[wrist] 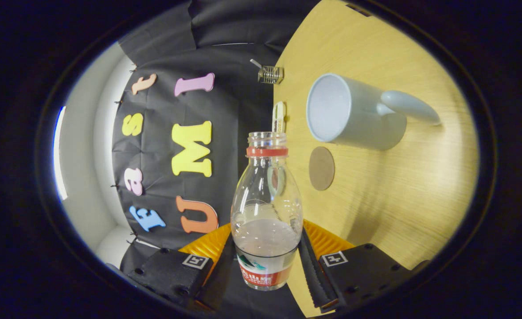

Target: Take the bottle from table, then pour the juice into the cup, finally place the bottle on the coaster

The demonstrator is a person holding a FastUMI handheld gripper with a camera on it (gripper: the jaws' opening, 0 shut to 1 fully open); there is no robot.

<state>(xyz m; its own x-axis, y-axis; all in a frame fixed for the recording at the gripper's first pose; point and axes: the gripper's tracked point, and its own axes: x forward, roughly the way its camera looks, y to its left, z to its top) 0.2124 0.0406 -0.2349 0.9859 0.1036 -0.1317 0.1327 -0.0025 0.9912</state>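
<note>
Tongs: the tongs are clamped on the bottle, one finger pressed to each side of its lower body near the label.
Bottle: clear plastic, uncapped, with a red ring just under the open mouth; it sits between the fingers and reaches out ahead of them, held clear of the desk.
Juice: a little pale, cloudy juice lies in the lower part of the bottle, its surface just above the label; the rest of the bottle is clear.
View: the scene is rolled, so the desk stands to one side of the bottle and the booth's dark wall to the other.
Cup: a white cup with a handle stands on the desk beyond the bottle's mouth and off to the desk side, well apart from the bottle; its opening faces the camera and the inside looks plain white.
Coaster: a round brown coaster lies flat on the desk between the cup and the bottle, close to the cup's base, with nothing on it.
Far edge: a small clear object sits at the desk's edge by the wall; what it is I cannot tell.
</note>
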